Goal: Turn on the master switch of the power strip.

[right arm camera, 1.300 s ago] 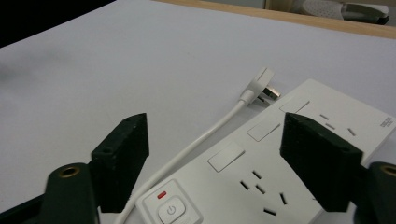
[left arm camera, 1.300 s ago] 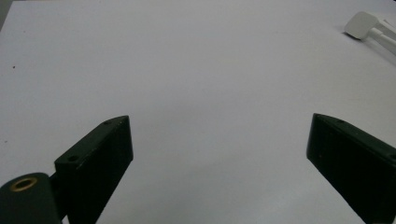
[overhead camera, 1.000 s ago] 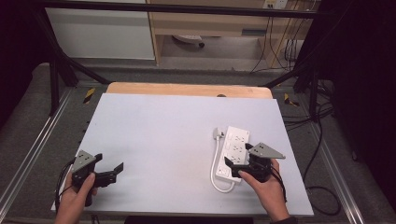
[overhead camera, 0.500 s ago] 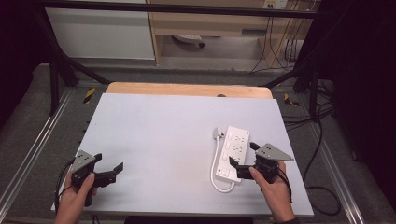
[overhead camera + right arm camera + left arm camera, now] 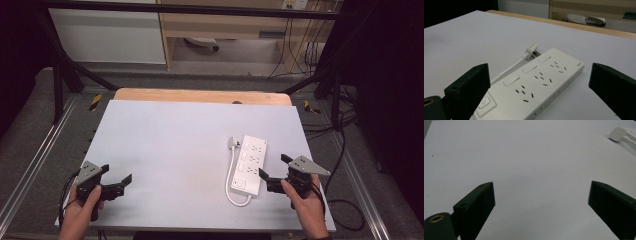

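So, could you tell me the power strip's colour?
White power strip, clearest in the right gripper view.

The left gripper [image 5: 541,205] is being held wide open above the white table [image 5: 529,157]; a white plug [image 5: 617,133] is lying far off.

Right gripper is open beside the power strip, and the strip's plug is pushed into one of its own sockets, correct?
Not quite. The right gripper is open beside the power strip, but the plug is not in a socket: it lies loose on the table next to the strip's far end, prongs bare. The right gripper view shows it.
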`<state>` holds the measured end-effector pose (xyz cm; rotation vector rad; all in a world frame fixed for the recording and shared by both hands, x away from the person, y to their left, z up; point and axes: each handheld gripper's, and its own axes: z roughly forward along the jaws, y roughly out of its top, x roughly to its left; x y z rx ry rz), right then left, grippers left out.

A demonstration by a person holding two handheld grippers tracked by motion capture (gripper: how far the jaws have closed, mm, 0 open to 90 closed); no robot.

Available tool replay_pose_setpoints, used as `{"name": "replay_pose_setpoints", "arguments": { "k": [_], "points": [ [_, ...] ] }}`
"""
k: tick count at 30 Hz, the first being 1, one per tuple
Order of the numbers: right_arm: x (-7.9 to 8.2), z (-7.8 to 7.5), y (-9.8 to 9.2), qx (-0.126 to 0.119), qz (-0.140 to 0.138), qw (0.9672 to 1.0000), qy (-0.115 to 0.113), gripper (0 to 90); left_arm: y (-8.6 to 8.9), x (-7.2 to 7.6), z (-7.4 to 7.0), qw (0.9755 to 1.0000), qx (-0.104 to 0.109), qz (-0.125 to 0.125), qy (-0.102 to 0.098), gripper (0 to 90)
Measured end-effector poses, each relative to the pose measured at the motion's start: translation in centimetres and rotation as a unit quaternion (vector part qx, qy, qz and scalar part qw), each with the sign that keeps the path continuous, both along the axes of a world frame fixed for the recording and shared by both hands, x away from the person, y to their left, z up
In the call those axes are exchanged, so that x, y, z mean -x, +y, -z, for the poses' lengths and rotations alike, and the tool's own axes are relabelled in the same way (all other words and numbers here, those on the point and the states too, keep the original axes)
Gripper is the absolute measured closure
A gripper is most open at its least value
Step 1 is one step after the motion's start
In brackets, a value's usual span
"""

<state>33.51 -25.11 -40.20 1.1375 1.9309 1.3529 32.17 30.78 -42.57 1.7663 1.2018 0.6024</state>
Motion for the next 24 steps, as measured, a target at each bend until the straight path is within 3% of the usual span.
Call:
{"name": "replay_pose_setpoints", "arguments": {
  "k": [12,18,24],
  "points": [
    [0.3,1.6,-3.6,0.012,0.048,0.9984,0.026,4.0,0.0,0.0,0.0,1.0000,0.000,0.001,0.001,7.0],
    [0.2,2.8,-4.7,0.026,0.073,0.9954,0.057,3.8,0.0,0.0,0.0,1.0000,0.001,0.000,0.001,7.0],
    [-0.4,4.0,-4.5,0.044,0.081,0.9919,0.087,3.8,0.0,0.0,0.0,1.0000,0.001,0.000,0.002,7.1]
  ]
}}
